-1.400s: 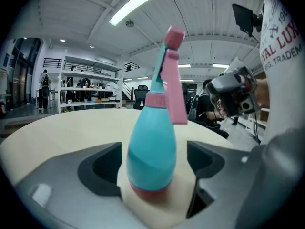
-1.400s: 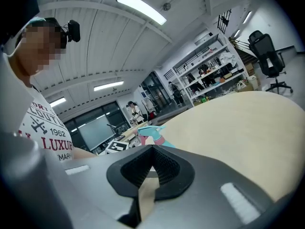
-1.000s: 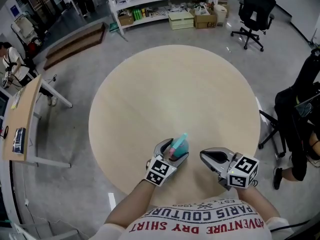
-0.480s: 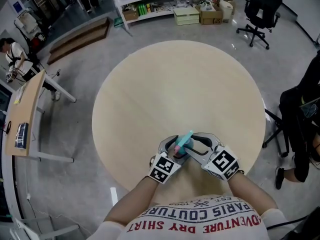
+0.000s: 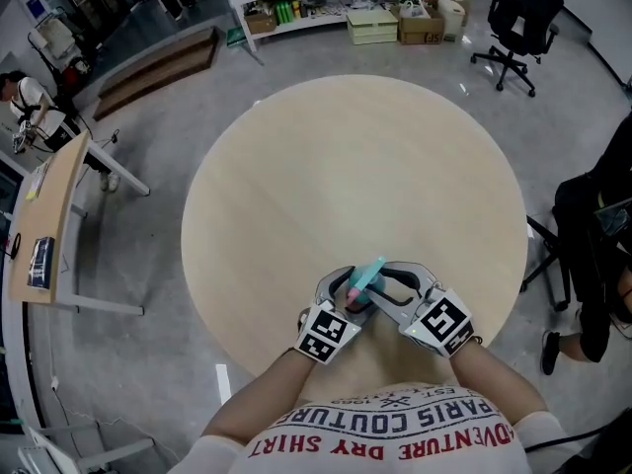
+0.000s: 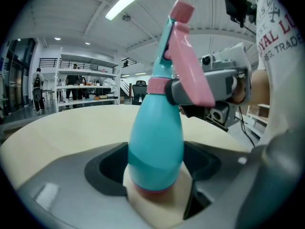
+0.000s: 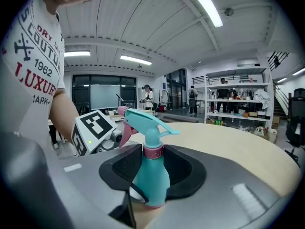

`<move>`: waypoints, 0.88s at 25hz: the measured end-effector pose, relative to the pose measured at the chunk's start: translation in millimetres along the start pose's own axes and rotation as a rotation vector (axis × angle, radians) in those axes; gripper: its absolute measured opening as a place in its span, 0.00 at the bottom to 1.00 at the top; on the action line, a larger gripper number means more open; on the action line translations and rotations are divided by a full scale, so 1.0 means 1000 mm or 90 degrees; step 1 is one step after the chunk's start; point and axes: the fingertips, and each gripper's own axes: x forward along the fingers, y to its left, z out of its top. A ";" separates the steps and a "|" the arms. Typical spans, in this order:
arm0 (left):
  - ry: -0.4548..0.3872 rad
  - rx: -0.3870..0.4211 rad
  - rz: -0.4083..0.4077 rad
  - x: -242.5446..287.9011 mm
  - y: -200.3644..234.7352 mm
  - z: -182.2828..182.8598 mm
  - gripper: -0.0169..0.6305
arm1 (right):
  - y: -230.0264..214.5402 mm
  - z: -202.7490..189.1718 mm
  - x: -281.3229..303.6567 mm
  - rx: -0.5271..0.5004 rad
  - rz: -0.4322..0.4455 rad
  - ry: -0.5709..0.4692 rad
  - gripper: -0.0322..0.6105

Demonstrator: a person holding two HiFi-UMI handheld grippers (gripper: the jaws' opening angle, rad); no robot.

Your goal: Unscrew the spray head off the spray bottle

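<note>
Left gripper [image 5: 339, 289] jaws clench one spray bottle [image 6: 156, 137]; right gripper [image 5: 381, 285] jaws, just closing, grip spray head [image 7: 144, 119]

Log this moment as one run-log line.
left tool grips spray bottle body | right tool jaws just closed onto spray head collar | head not yet off

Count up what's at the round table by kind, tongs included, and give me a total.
Spray bottle: 1
Tongs: 2, the left tongs gripping the bottle's body, the right tongs with jaws that have just been closing, the pink collar between them
Total: 3
</note>
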 end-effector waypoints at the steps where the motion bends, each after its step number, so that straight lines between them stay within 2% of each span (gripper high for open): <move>1: 0.000 0.005 -0.010 0.000 0.000 0.001 0.57 | 0.000 0.001 -0.001 -0.001 0.015 -0.002 0.27; 5: 0.005 0.034 -0.059 0.002 -0.001 0.004 0.57 | -0.003 0.002 -0.004 -0.011 0.091 0.005 0.25; 13: 0.025 0.102 -0.186 0.001 -0.002 0.000 0.57 | -0.002 0.002 -0.002 -0.072 0.237 0.032 0.24; 15: 0.029 0.113 -0.208 0.000 -0.003 -0.001 0.57 | -0.001 0.001 -0.003 -0.075 0.260 0.034 0.23; 17: 0.027 0.111 -0.206 -0.003 -0.002 -0.002 0.57 | 0.002 0.002 -0.001 -0.085 0.252 0.034 0.24; 19: 0.017 0.097 -0.187 -0.007 0.001 -0.003 0.57 | 0.004 0.002 -0.001 -0.091 0.219 0.030 0.24; 22: 0.007 0.067 -0.136 -0.007 0.005 -0.003 0.57 | 0.007 0.000 -0.011 -0.024 0.178 0.004 0.28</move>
